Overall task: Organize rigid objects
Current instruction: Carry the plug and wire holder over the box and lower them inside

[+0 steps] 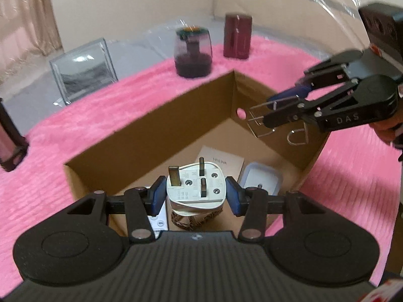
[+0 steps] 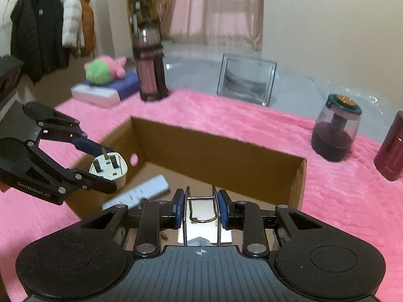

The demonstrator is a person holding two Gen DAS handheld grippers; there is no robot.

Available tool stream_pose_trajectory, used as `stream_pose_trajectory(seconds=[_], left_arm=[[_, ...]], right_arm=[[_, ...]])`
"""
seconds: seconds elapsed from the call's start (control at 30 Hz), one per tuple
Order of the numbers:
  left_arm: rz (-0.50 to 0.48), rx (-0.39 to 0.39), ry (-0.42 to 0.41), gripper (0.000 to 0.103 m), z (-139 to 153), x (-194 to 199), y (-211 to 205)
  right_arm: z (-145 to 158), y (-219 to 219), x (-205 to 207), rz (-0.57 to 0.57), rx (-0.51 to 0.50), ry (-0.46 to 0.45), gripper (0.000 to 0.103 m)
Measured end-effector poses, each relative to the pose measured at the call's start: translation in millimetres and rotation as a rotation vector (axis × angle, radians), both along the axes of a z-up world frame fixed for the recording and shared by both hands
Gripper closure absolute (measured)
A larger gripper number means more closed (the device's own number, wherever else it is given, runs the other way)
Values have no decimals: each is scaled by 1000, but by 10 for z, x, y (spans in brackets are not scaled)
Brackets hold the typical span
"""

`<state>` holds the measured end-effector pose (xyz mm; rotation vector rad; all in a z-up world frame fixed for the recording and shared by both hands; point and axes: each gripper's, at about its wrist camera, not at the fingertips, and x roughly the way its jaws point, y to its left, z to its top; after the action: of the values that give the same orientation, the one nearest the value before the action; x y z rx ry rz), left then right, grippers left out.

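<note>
Left gripper (image 1: 196, 194): jaws clamped on a white three-pin plug (image 1: 195, 185), low centre of frame, above the open cardboard box (image 1: 151, 125). Right gripper (image 2: 200, 206): jaws closed tight on a wire clip (image 2: 201, 209), also over the box. White remote (image 2: 137, 195) lies inside. Pink fleece cover (image 2: 327, 201) surrounds the box.

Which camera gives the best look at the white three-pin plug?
The left wrist view: the white plug sits centred and close, gripped by the left tool, pins and screws clear. The right wrist view shows it smaller, at the left edge, partly covered by a finger.
</note>
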<state>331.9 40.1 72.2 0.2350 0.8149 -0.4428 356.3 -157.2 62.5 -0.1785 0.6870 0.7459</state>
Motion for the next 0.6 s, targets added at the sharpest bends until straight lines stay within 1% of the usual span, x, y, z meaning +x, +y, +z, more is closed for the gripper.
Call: stream_pose_trajectory(seconds=[0.07,0.2,0.37,0.5,0.6], left_arm=[[-25,18,31,59,-130,90,-38],[-93,58,86,59,-349,243,-138],[-149,96,128,59,-493,371,-228],[-174,102,158,59,-555,440,-285],[-190,131,177,59,-631,475,-329]], right_arm=[[-108,36,71,11,-29,21,78],[-229,102,181,30,-82,47,78],[-316,161,327,27,-145,79,78],[-360,196,406,19,-193,97,78],[-418,215,468,3,-241,107,78]])
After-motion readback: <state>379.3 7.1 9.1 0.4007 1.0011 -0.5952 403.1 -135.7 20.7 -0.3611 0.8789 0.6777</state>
